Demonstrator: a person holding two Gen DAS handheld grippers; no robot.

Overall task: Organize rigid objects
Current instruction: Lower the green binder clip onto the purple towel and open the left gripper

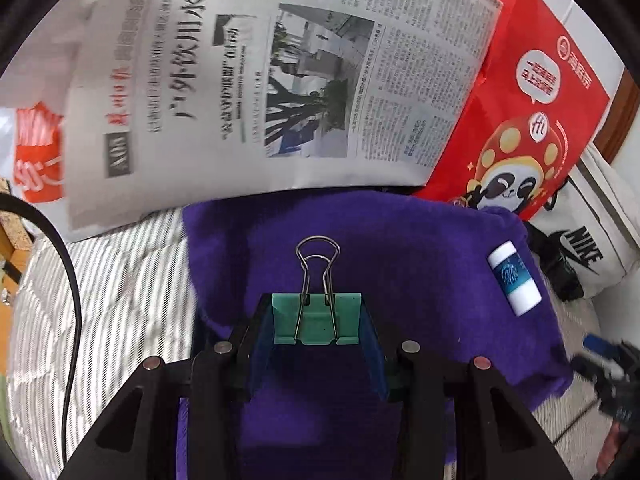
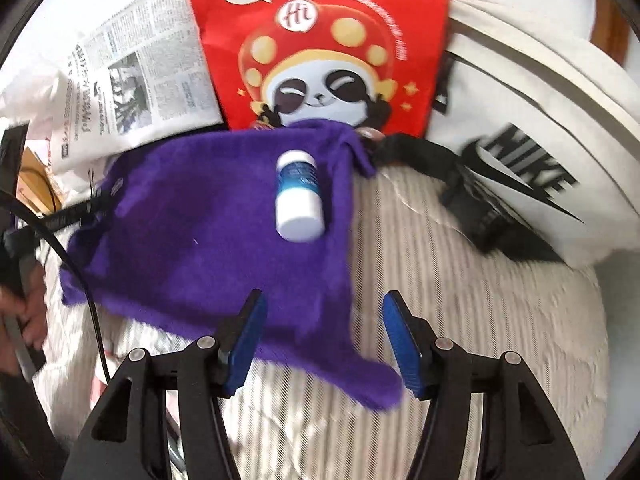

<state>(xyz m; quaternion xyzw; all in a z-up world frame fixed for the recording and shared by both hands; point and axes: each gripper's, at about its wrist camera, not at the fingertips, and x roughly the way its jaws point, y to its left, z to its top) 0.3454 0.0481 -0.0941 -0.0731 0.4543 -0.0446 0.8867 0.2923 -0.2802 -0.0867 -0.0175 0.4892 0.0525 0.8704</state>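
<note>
The binder clip [image 1: 318, 320] has a green body and two silver wire handles that stand up toward 12 o'clock in the left wrist view. The left gripper [image 1: 318, 322] is clenched on the binder clip: its two blue pads press the green body from both sides, above the purple cloth [image 1: 400, 248].

The small bottle [image 2: 298, 196] is white with a blue label around its middle. It lies on its side on the purple cloth, at about 12 o'clock from the right gripper [image 2: 324, 340] and well apart from it. In the left wrist view the same bottle lies at about 2 o'clock from the clip, near the right edge of the cloth.

The right gripper is released, its blue fingers [image 2: 246, 344] spread wide and holding nothing. The left finger is over the near edge of the cloth, the right finger over the striped bedding [image 2: 460, 280].

Behind the cloth, toward 12 o'clock, stands a red bag [image 2: 320, 40] with a panda picture. A newspaper [image 1: 260, 80] is at 11 o'clock and a white Nike bag [image 2: 540, 140] at 2 o'clock.
</note>
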